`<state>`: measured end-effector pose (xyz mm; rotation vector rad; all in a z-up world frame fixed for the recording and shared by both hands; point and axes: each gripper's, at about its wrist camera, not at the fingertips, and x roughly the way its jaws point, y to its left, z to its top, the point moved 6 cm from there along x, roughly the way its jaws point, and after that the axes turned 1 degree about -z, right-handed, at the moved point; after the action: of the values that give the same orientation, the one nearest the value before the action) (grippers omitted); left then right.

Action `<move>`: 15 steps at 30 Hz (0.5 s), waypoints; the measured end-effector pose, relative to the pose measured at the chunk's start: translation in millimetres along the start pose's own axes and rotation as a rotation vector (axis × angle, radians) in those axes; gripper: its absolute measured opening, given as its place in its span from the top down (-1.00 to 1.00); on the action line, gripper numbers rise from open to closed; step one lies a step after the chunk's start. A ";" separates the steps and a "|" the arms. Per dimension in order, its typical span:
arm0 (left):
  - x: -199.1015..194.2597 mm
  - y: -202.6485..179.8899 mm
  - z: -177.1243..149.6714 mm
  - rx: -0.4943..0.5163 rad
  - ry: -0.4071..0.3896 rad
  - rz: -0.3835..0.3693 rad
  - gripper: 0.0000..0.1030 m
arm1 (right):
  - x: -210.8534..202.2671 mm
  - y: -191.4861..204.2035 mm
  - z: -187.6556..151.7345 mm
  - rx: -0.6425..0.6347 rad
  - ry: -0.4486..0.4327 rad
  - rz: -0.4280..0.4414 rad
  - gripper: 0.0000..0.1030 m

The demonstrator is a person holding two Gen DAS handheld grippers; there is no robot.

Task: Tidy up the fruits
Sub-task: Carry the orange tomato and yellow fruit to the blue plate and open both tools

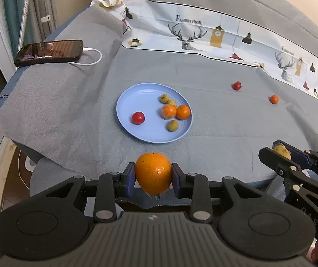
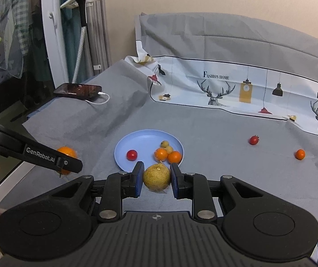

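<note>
Closest to the left camera, the left gripper (image 1: 153, 176) has its two blue pads pressed on a big round orange fruit (image 1: 153, 173), so its jaws are only as wide as that fruit. It hangs just off the near edge of the round light blue plate (image 1: 136, 93). On the right, the right gripper (image 2: 156, 179) is squeezed onto a small bumpy yellow-green fruit (image 2: 157, 176), with its jaws nearly closed around it, and it too is by the plate's near edge. Inside the plate, near its right side, sit two small oranges (image 1: 176, 111) and three little yellow-green fruits (image 1: 173, 125), while a red cherry tomato (image 1: 138, 117) lies alone toward the left side. Farther out on the grey cloth (image 1: 225, 122), toward its far right corner, another red cherry tomato (image 1: 237, 85) and a tiny orange (image 1: 274, 99) wait apart from each other. A black phone with a white cable (image 1: 49, 52) rests by the far left edge. I think both fruits are being carried to the plate. To do it well, bring each one low over a bare spot on the left side, then let go gently, so nothing rolls or bumps the pile.
</note>
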<state>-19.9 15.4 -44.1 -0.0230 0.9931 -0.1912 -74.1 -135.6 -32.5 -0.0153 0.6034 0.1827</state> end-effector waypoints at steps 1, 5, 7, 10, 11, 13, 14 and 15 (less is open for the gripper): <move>2.4 1.7 2.9 -0.002 0.002 0.000 0.28 | 3.2 -0.2 1.0 -0.001 0.003 -0.003 0.49; 15.4 7.0 17.6 -0.010 0.016 0.001 0.28 | 18.5 -0.7 3.8 -0.010 0.022 -0.005 0.49; 23.0 9.6 27.5 -0.011 0.018 0.003 0.28 | 27.1 -1.5 5.2 -0.007 0.034 -0.004 0.49; 35.7 13.0 43.2 -0.014 0.023 0.009 0.28 | 44.2 -4.2 8.4 -0.002 0.055 0.002 0.49; 39.9 13.9 48.5 -0.014 0.025 0.010 0.28 | 49.1 -5.6 9.2 -0.001 0.060 0.003 0.49; 51.4 14.4 59.5 -0.013 0.032 0.014 0.28 | 62.3 -7.6 11.8 0.003 0.071 0.006 0.49; 58.5 14.7 65.5 -0.011 0.036 0.017 0.28 | 69.3 -8.7 12.9 0.003 0.077 0.007 0.49; 65.2 15.1 70.7 -0.009 0.041 0.019 0.28 | 77.6 -9.8 14.2 0.002 0.083 0.008 0.49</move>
<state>76.0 14.3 -61.2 -0.0180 1.0348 -0.1697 -1.8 -131.4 -65.0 -0.0185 0.6867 0.1900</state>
